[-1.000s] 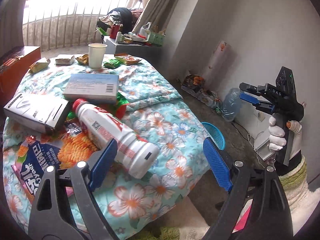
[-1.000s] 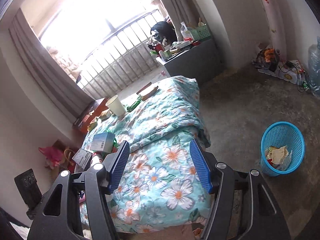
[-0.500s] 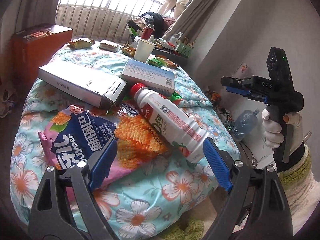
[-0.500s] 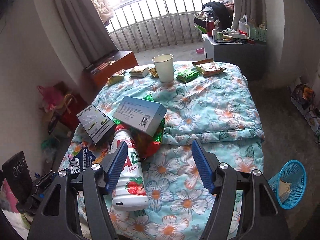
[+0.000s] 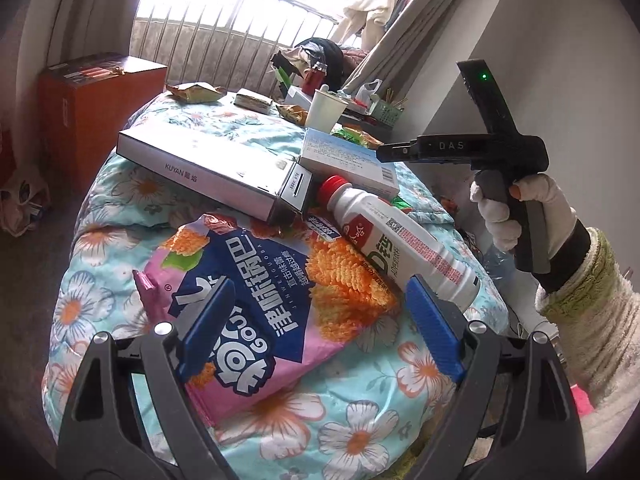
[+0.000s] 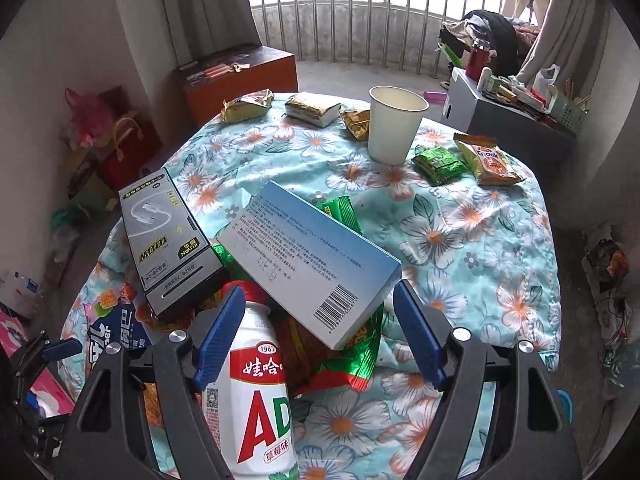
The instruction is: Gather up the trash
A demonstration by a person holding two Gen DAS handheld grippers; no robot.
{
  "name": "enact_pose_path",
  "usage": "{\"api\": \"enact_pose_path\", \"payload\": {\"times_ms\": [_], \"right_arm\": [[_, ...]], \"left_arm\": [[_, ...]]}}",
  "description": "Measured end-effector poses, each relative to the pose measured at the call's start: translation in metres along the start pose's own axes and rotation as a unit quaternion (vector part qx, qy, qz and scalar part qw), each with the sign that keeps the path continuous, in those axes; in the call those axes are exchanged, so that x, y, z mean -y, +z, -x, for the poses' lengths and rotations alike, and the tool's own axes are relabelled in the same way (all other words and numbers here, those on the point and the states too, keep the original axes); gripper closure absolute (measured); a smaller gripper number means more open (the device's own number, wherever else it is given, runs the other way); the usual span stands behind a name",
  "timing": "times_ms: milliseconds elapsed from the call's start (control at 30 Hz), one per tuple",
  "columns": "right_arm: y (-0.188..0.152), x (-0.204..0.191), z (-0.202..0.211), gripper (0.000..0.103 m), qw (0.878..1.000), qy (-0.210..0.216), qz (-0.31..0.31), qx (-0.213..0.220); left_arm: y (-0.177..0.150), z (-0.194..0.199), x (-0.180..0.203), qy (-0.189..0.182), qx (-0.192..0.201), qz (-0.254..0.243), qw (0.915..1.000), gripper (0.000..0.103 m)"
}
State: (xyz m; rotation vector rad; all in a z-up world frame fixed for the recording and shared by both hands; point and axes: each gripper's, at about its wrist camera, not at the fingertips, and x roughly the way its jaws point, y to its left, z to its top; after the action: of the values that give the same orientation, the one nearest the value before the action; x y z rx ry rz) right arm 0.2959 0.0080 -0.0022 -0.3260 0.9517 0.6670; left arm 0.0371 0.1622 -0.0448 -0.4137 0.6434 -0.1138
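Observation:
A pile of trash lies on the flowered cloth (image 5: 372, 400). My left gripper (image 5: 318, 304) hangs open just above a blue and pink snack bag (image 5: 248, 312). Beside the bag lie a white red-capped bottle (image 5: 400, 240), a grey box (image 5: 212, 172) and a light blue box (image 5: 344, 156). My right gripper (image 6: 320, 296) hovers over the blue box (image 6: 304, 248) and the bottle (image 6: 260, 392). Its jaws are opening and the pads touch nothing. A gloved hand (image 5: 516, 208) holds it. A paper cup (image 6: 394, 124) and small wrappers (image 6: 438, 164) sit farther back.
An orange cabinet (image 6: 236, 76) stands behind the table on the left, with bags (image 6: 116, 140) on the floor beside it. A cluttered grey side table (image 6: 516, 108) is at the back right. A railing (image 6: 360, 20) closes off the far end.
The right gripper swung from the blue floor basket over to the pile and its jaws widened. The left gripper slid from the bottle to above the snack bag and came lower.

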Motion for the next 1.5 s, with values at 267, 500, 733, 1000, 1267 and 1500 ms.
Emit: {"api": "enact_pose_path", "payload": {"times_ms": [267, 500, 733, 1000, 1267, 1500], "right_arm": [[0.028, -0.025, -0.051, 0.021, 0.994, -0.024, 0.096, -0.038], [0.038, -0.033, -0.063, 0.02, 0.992, -0.011, 0.118, -0.051], [0.038, -0.017, -0.065, 0.02, 0.995, 0.037, 0.07, -0.066], [0.02, 0.006, -0.051, 0.021, 0.998, 0.015, 0.022, -0.06], [-0.022, 0.071, -0.022, 0.024, 0.992, 0.0, -0.118, -0.043], [-0.058, 0.116, -0.008, 0.026, 0.975, 0.013, -0.22, -0.036]], "left_arm": [[0.012, -0.014, -0.02, 0.007, 0.002, 0.015, 0.9999, 0.02], [0.017, -0.033, -0.022, 0.006, -0.009, 0.021, 0.9997, 0.022], [0.013, -0.047, -0.02, 0.015, -0.031, 0.013, 0.9993, 0.022], [0.006, -0.05, -0.025, 0.032, -0.045, 0.014, 0.9984, 0.022], [0.005, -0.052, -0.028, 0.04, -0.053, 0.01, 0.9978, 0.022], [0.004, -0.053, -0.024, 0.048, -0.056, 0.004, 0.9973, 0.022]]}}
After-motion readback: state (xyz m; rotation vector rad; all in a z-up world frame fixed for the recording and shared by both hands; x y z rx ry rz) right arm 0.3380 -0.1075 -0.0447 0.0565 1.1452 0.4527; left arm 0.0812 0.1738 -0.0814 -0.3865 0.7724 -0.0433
